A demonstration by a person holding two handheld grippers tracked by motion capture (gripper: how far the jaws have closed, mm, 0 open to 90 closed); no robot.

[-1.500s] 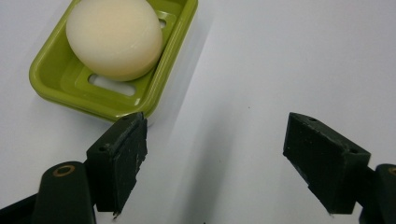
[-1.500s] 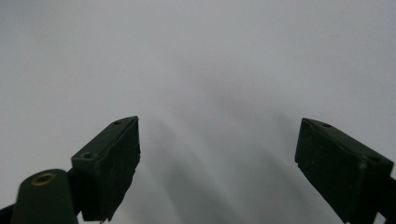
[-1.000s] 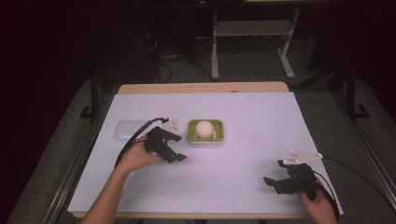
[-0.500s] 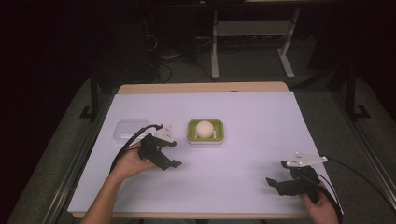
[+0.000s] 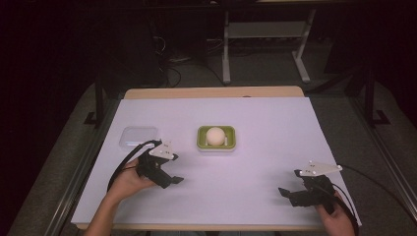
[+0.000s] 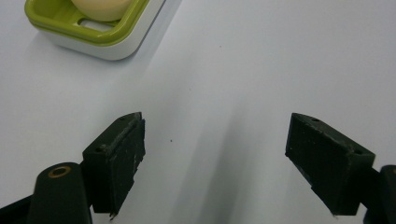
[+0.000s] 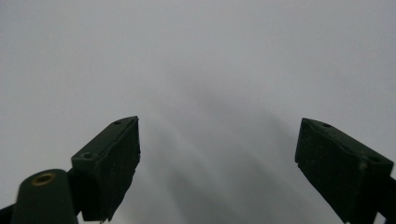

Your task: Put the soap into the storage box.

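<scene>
A green soap dish [image 5: 216, 145] on a white base sits mid-table and holds a round cream soap [image 5: 215, 135]. My left gripper [image 5: 171, 181] hovers in front of it and to its left, open and with nothing in it. In the left gripper view the wide-apart jaws of that gripper [image 6: 217, 126] frame bare tabletop, with the dish [image 6: 93, 35] and the soap [image 6: 100, 7] at the upper left. Near the front right corner, my right gripper [image 5: 289, 195] is open with nothing between its jaws. In the right gripper view that gripper [image 7: 219, 126] points at plain white surface.
A clear plastic lid or box [image 5: 139, 136] lies left of the dish. The table [image 5: 265, 123] has a white sheet over it and a wooden strip along the far edge. A dark floor with metal stands and cables lies beyond.
My left gripper has drawn back from the dish toward the front of the table, still open. The right gripper has hardly moved.
</scene>
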